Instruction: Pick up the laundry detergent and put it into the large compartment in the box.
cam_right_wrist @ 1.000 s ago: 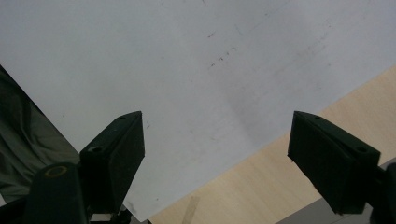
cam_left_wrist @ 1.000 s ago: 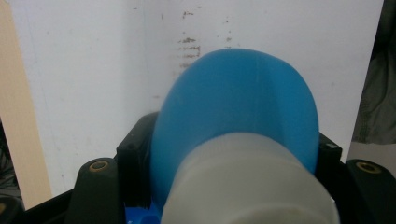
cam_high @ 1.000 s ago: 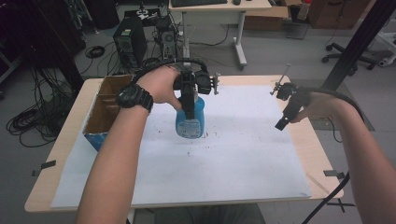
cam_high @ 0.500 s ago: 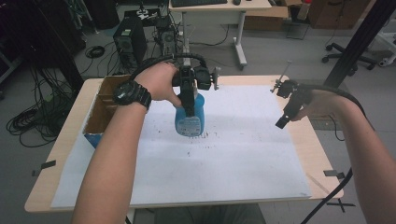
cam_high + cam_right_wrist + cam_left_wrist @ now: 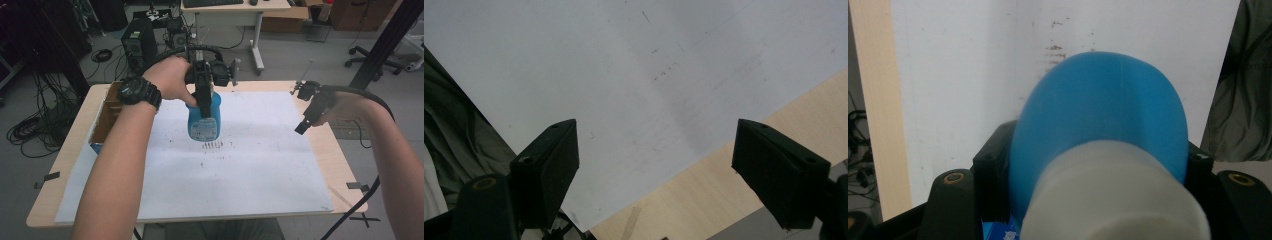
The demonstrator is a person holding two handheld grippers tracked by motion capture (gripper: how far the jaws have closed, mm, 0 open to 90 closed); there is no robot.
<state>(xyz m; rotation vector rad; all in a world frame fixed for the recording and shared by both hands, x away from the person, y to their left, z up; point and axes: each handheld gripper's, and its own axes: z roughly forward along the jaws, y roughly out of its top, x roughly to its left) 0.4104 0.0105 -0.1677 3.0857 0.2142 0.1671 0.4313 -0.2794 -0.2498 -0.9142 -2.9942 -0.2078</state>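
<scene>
The blue bottle (image 5: 204, 119) hangs above the white sheet (image 5: 260, 165) near the middle of the table (image 5: 70, 150), its white cap (image 5: 1113, 200) uppermost, clamped between the jaws of the left gripper (image 5: 202, 97). A cardboard box (image 5: 107, 117) sits at the table's left edge, beside the person's left forearm and its black watch (image 5: 136, 91). Small dark marks (image 5: 214, 146) dot the sheet just below the bottle. Far right, the right gripper (image 5: 306, 124) hovers over the table edge, jaws wide apart and holding nothing
</scene>
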